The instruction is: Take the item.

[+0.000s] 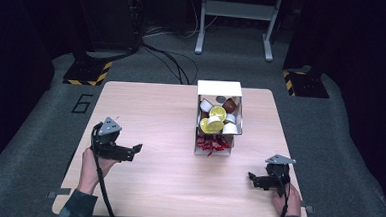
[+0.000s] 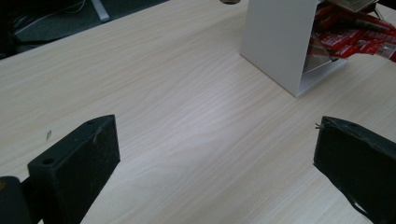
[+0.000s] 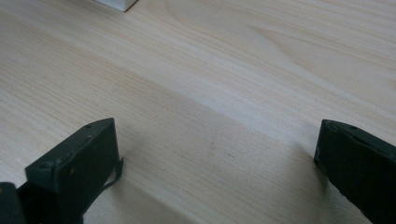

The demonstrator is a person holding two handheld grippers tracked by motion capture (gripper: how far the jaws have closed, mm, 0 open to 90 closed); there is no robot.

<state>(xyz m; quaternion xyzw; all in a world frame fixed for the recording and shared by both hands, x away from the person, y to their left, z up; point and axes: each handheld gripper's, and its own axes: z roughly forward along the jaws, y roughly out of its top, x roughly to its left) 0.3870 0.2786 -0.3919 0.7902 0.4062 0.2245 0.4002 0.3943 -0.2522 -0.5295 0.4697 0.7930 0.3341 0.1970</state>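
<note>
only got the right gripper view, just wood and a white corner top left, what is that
Observer: It's the corner of a white box standing at the middle of the table.
Operator: anything in it
Observer: Its top compartment holds coffee capsules, yellow, white and brown.
Operator: and lower down
Observer: Red sachets spill from the lower compartment on the person's side.
Operator: where's the other gripper
Observer: The left gripper hovers left of the box, jaws wide apart, holding nothing. Your right gripper is open too.
</note>
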